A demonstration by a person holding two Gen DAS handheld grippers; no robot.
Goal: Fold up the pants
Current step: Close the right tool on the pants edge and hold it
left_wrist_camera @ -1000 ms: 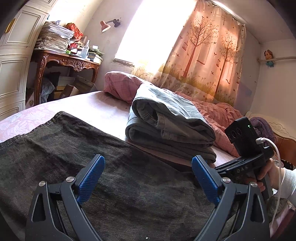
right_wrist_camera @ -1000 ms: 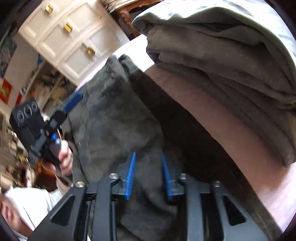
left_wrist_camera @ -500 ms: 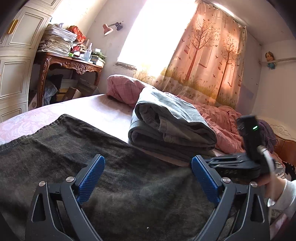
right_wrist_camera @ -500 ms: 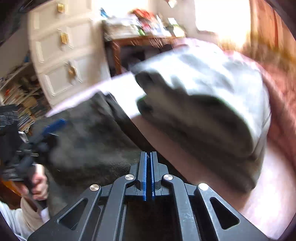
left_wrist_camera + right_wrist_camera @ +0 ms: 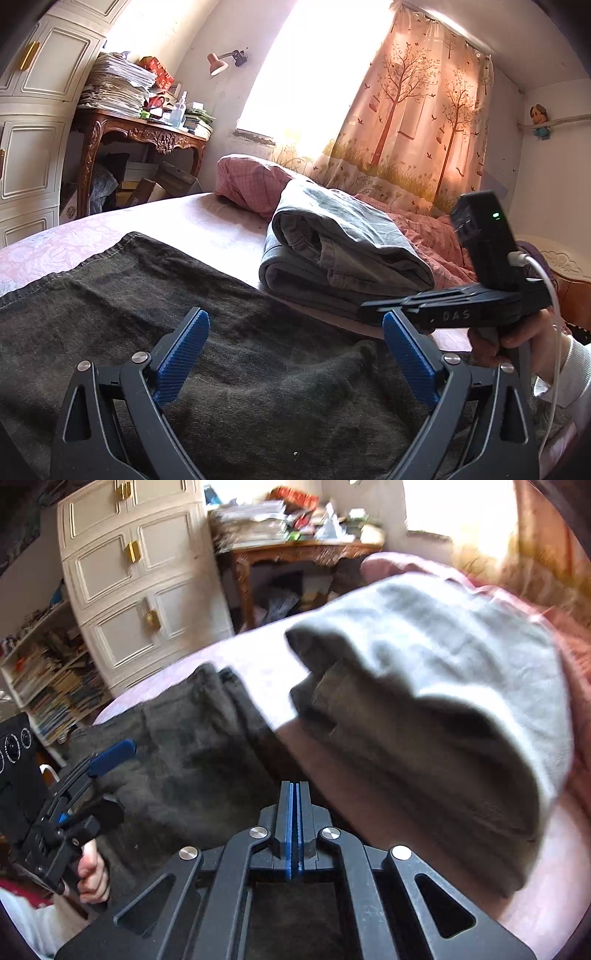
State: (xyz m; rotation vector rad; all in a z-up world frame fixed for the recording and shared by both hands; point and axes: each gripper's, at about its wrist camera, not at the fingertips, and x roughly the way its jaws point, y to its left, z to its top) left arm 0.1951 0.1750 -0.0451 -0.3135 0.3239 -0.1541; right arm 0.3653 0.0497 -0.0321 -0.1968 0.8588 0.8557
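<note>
Dark grey pants (image 5: 184, 295) lie spread flat across the near part of the bed (image 5: 207, 218). My left gripper (image 5: 295, 354) hovers low over them, open, with nothing between its blue pads. My right gripper (image 5: 294, 794) is shut, pads pressed together with no cloth seen between them; in the left wrist view the right gripper (image 5: 369, 304) hangs above the pants' right edge, held by a hand (image 5: 517, 336). The dark pants (image 5: 192, 738) show again in the right wrist view, left of the closed pads. A folded stack of lighter grey pants (image 5: 343, 251) sits just behind.
A pink pillow (image 5: 251, 181) and a rumpled pink quilt (image 5: 436, 236) lie at the bed's far side under a tree-print curtain (image 5: 417, 122). A carved wooden desk (image 5: 147, 129) piled with papers and a white cabinet (image 5: 129, 572) stand to the left.
The right gripper shut its jaws, lifted off the dark pants and turned toward the folded stack. The left gripper stayed open in place.
</note>
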